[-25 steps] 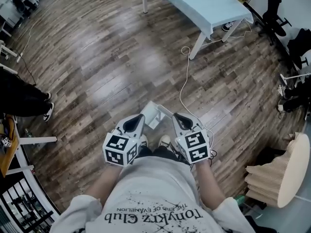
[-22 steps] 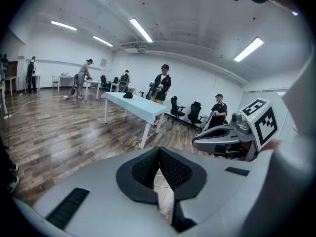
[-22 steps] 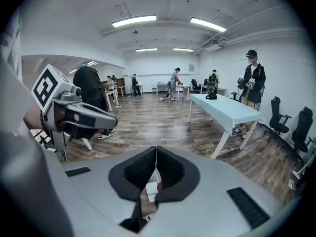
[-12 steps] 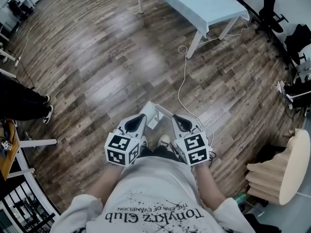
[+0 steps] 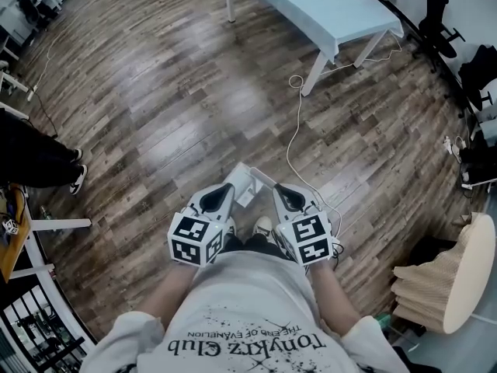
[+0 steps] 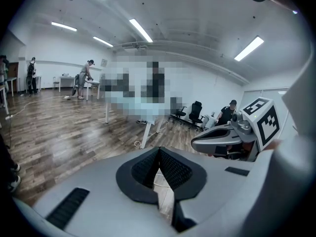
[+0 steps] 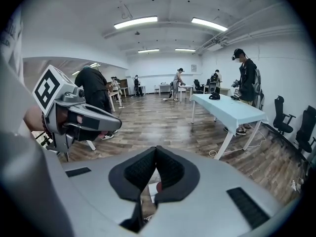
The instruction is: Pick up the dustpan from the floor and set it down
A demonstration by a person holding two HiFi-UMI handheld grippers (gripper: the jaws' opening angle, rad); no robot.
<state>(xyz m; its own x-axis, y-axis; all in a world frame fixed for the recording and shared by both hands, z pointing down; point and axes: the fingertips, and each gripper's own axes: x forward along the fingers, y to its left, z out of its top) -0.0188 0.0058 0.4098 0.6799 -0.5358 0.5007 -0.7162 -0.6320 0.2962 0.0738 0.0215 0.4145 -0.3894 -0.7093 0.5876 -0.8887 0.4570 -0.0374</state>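
While the white dustpan (image 5: 247,183) is lying on the wood floor (image 5: 155,115) just ahead of your shoes (image 5: 264,224), you are holding the left gripper (image 5: 224,188) and right gripper (image 5: 279,189) either side of it, both with jaws pressed together, empty.

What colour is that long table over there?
The table is pale blue, with white legs. The head view shows it best.

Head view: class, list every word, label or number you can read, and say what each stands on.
"tonykrz Club": on the white shirt, upside down.
"THE END OF EVANGELION": small line beside it, barely legible.
Marker cubes: patterns only, no text.
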